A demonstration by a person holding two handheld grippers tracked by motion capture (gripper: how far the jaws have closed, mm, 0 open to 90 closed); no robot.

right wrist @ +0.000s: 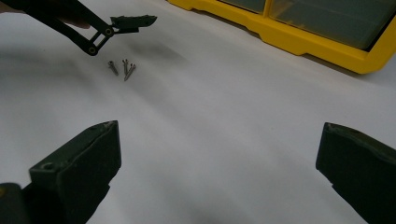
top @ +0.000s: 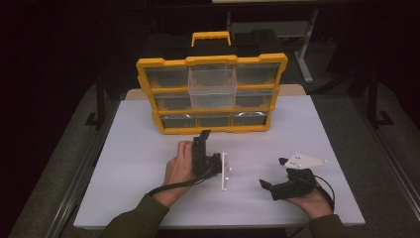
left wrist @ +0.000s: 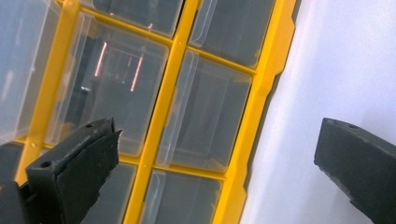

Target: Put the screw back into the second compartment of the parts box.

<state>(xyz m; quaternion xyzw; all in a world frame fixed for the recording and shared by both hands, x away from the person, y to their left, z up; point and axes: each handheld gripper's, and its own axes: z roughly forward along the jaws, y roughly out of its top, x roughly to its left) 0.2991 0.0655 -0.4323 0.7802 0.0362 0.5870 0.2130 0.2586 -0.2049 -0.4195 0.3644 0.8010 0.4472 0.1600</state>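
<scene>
While held low at the lower right of the high view, spread wide and gripping nothing: right gripper point(top: 272, 172), aimed across the white table point(top: 148, 148) toward the three screws point(right wrist: 122, 68). Probably kept back there to leave room and to watch the pick.

Same wide, empty spread on the left gripper point(top: 208, 144), tilted up at centre frame, just short of the yellow organizer point(top: 213, 60). In the left gripper view, looking straight at clear drawer fronts between the jaws. Likely parked so close for the next step: either drawing a bin or dropping down for the screws. Upper-middle drawer point(top: 213, 82) standing forward of its row, seemingly readied to receive.

Screws at the upper left of the right gripper view, lying flat on bare table, close together but not stacked, just below one black jaw of the left gripper. Long axes roughly up-and-down the frame, leaning toward one another at the lower ends. Heads versus tips: too small to tell. Loose and apart enough for picking one at a time, by the look of it.
</scene>
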